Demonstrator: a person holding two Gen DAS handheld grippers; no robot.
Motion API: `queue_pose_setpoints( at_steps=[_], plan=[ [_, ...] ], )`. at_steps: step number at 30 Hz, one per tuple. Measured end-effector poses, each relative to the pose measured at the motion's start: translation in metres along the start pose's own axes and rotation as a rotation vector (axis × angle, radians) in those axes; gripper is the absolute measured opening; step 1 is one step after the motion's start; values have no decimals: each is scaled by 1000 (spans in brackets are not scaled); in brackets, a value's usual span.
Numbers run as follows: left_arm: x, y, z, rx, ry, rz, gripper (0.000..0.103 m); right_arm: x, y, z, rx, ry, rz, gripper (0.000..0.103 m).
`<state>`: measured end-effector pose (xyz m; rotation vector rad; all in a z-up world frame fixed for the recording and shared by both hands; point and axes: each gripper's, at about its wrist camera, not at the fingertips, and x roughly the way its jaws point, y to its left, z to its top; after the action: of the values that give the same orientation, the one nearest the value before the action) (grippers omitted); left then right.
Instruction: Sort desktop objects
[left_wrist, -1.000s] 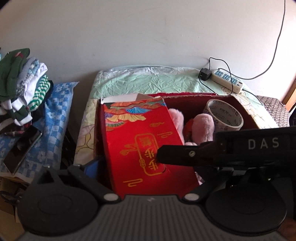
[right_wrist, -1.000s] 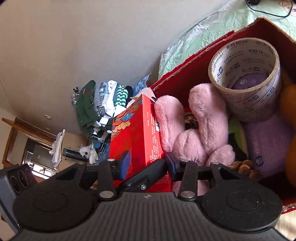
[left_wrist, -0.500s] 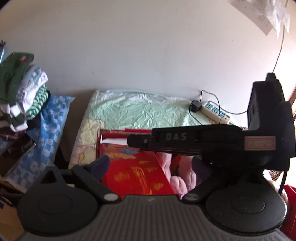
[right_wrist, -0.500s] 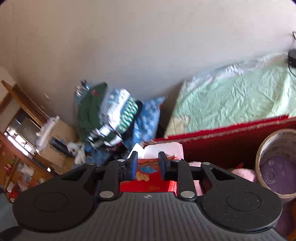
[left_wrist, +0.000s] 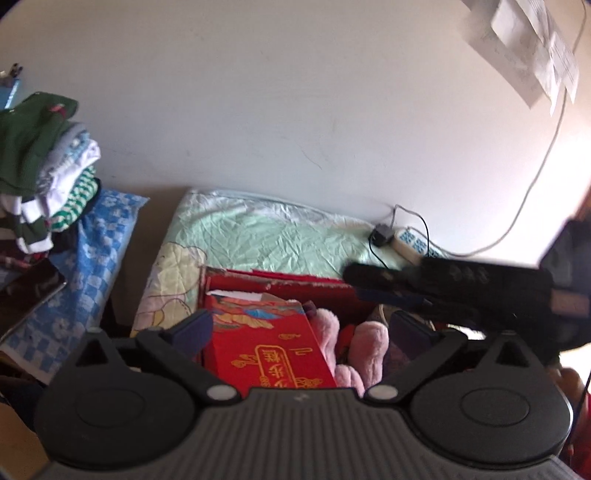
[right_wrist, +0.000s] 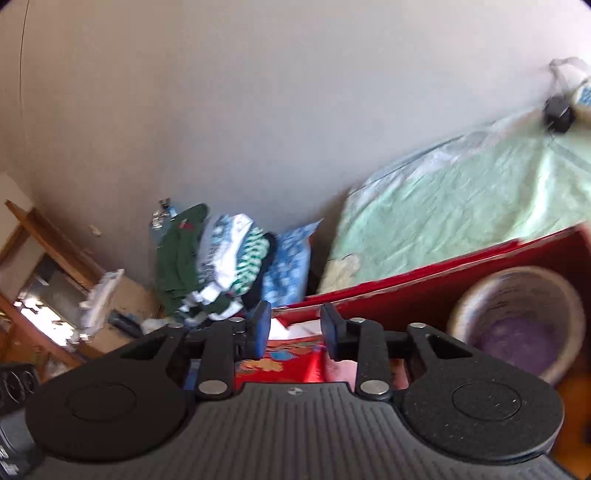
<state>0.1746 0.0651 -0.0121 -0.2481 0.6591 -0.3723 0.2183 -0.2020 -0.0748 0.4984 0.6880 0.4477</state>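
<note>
Desktop objects already sit packed in the red storage box (left_wrist: 295, 286): a red carton with gold lettering (left_wrist: 273, 350) stands at its left end, pink plush slippers (left_wrist: 364, 341) lie beside it, and a roll of packing tape (right_wrist: 517, 317) rests at the right end. Judging by this, the step in hand is the pull-away after a deposit. The left gripper (left_wrist: 301, 328) hovers above the carton with jaws opening to nearly their widest, nothing pressed between them. The right gripper (right_wrist: 293, 328) has its jaws partly apart and opening, also empty (the carton shows only in the gap below). The next move probably calls for finding another loose item, and none shows clearly here.

The box rests on a pale green crinkled cloth (left_wrist: 266, 236) against a plain white wall. A power strip (left_wrist: 413, 245) lies at the far right corner; folded clothes (left_wrist: 48, 166) are stacked on blue checked fabric to the left.
</note>
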Motion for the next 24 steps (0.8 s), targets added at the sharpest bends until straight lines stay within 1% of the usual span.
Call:
queue_pose_setpoints(
  at_steps=[1, 3, 4, 5, 7, 9, 11, 13, 15, 17, 21, 24],
  plan=[
    [-3, -1, 0, -6, -3, 19, 102, -10, 3, -3, -34, -11, -56, 42],
    [-4, -6, 1, 0, -2, 73, 102, -23, 5, -11, -65, -13, -122, 51],
    [-5, -11, 1, 7, -1, 98, 102, -29, 6, -15, -78, -12, -152, 58],
    [-5, -15, 1, 14, 0, 124, 102, -35, 6, -19, -92, -11, -182, 61],
    [-7, -28, -1, 29, -7, 181, 102, -46, 8, -26, -119, -5, -230, 62],
    [-10, -41, -4, 48, -22, 237, 102, -55, 9, -30, -148, 2, -257, 69],
    [-10, -55, -8, 58, -30, 296, 102, -63, 8, -32, -172, -5, -283, 78],
    [-10, -68, -12, 50, -29, 346, 102, -73, 3, -33, -187, -11, -288, 82],
    [-9, -79, -17, 37, -28, 381, 102, -83, -2, -35, -196, -10, -308, 84],
    [-9, -91, -22, 18, -31, 414, 102, -93, -6, -38, -218, -10, -333, 89],
    [-10, -110, -35, -28, -31, 464, 102, -113, -14, -46, -273, 2, -370, 92],
    [-13, -123, -44, -43, -41, 538, 102, -124, -20, -52, -284, 17, -380, 94]
  ],
)
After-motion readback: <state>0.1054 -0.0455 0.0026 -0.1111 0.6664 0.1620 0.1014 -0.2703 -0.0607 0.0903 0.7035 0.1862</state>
